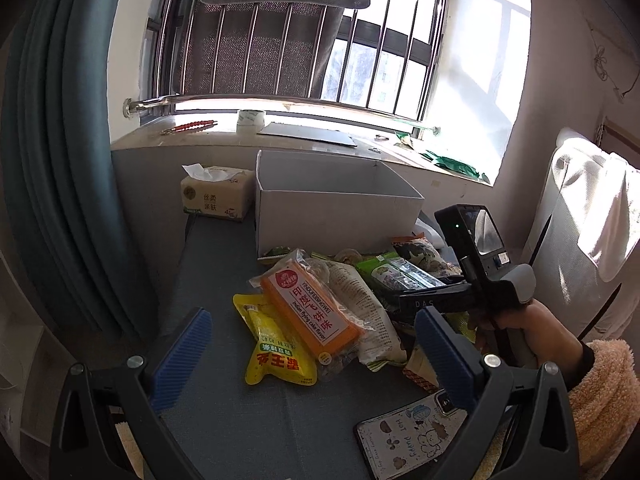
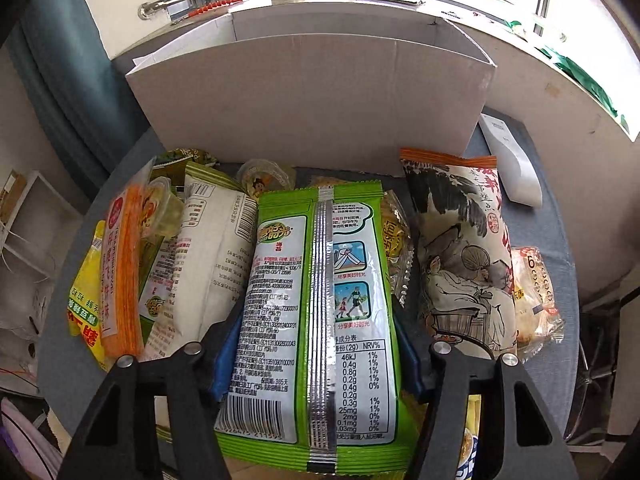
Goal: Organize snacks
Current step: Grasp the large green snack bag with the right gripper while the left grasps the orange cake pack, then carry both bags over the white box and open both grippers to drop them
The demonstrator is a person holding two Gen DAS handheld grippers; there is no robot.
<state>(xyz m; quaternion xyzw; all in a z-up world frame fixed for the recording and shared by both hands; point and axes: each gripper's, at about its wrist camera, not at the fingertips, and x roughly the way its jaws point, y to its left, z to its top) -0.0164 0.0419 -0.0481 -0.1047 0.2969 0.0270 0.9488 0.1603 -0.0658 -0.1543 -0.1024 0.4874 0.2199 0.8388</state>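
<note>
**Right gripper closing on green snack pack, box not yet loaded**

Right gripper (image 2: 316, 344): jaws part-way in, straddling the green seaweed packet (image 2: 320, 300) at its lower half. The blue pads (image 2: 226, 356) sit against the packet's edges on both sides; the film looks pinched, so this reads as a grasp on it, though a firm clamp can't be confirmed. The packet lies back-side up on top of the snack pile, not lifted.

Left gripper (image 1: 312, 354): jaws spread wide, nothing between them, hovering above the yellow pouch (image 1: 276, 350) and the orange flying-cake pack (image 1: 310, 306). Touching neither.

Around the green packet: white bag (image 2: 208, 256) just left of it, ink-painting bag (image 2: 460, 256) to the right, small pastry pack (image 2: 534, 292) further right. All on the grey table (image 1: 208, 280), in front of the white cardboard box (image 2: 312, 112). The box sits just behind the pile, and what shows of its inside is empty.

Step, as judged: first pick, grasp phase. Next move calls for confirming the squeeze, lifting clear of the neighbouring bags, carrying over the box's front wall, then letting go inside. Risk: slick film slipping out, or the packet dragging a neighbour along.

A phone (image 1: 412, 440) lies near the left gripper, out of the path.
</note>
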